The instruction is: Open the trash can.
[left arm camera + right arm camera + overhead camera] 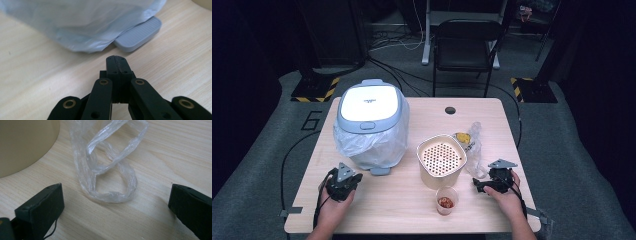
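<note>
High view first, far left: the left gripper (343, 184) sits low on the wooden table (402, 210), just in front of the grey bin (371, 125) with its white lid down and a clear liner (362, 147) bulging out under the rim. Over in the left gripper view, the jaws are clenched tight together with nothing between them, and their tips point at the bin's grey foot pedal (138, 33), which pokes out from under the liner (82, 27); they're close to it but not touching.

Moving right along the table: a beige pot (441, 161) with a perforated insert stands at the middle, and a small clear cup (446, 200) with something red in it stands just in front of that. Behind and right of the pot lies a crumpled plastic bag (473, 142) with something yellow inside.

Far right now: the right gripper (486, 184) rests beside the pot, aimed at that bag. Right gripper view shows the jaws spread wide, released, with the bag's twisted handle loops (110, 167) lying on the wood between and just beyond them, untouched.
</note>
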Available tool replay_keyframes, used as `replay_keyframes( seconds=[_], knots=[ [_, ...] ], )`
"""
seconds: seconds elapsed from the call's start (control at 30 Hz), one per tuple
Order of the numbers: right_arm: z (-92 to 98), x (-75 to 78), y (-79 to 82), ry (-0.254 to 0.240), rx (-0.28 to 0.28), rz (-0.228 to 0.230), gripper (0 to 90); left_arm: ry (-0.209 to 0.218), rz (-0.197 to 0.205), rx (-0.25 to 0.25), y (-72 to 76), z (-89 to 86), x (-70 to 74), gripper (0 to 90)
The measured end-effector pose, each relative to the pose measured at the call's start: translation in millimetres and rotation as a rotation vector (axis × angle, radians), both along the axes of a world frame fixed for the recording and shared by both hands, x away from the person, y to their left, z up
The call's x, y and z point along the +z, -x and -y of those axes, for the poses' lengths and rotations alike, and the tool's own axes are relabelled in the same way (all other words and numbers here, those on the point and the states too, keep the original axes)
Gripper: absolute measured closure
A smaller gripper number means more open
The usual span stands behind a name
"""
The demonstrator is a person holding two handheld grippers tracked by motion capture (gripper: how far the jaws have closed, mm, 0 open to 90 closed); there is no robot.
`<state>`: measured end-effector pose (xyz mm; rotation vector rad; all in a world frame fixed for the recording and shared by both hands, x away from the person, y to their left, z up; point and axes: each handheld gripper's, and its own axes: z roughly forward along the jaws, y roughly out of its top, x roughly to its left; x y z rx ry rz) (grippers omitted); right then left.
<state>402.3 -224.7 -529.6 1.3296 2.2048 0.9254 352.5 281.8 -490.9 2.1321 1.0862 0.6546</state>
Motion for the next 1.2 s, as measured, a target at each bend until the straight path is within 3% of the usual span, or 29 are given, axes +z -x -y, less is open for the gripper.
replay_keyframes(
  seconds=[0.1, 0.17, 0.23, 0.47, 0.63, 0.9, 1.1, 1.2],
  knots=[
    [-0.2, 0.0, 0.2, -0.001, -0.002, -0.002, 0.0, -0.065, 0.014, -0.081, 0.0, 14.6, 4.2, 90.0],
    [-0.3, 0.1, 0.2, -0.003, -0.003, -0.003, 0.0, -0.074, 0.022, -0.096, -0.6, 19.3, 4.8, 90.0],
    [-0.1, 0.0, 0.0, -0.001, -0.001, -0.001, 0.0, -0.119, 0.018, -0.153, -5.0, 28.7, 9.4, 90.0],
    [0.0, 0.0, 0.0, 0.0, -0.001, 0.0, 0.0, -0.193, 0.021, -0.229, -22.3, 42.2, 14.6, 90.0],
    [0.0, 0.0, 0.0, 0.0, 0.0, 0.001, 0.0, -0.237, 0.051, -0.239, -30.9, 51.5, 12.6, 90.0],
    [-0.3, 0.1, 0.1, -0.003, -0.003, -0.002, 0.0, -0.265, 0.007, -0.256, -40.1, 58.0, 4.3, 90.0],
    [0.2, -0.1, -0.1, 0.002, 0.002, 0.002, 0.0, -0.307, 0.032, -0.265, -38.6, 61.6, 0.8, 90.0],
    [0.0, 0.0, 0.0, 0.0, 0.0, 0.0, 0.0, -0.319, 0.025, -0.256, -38.1, 62.7, 0.1, 90.0]
  ],
)
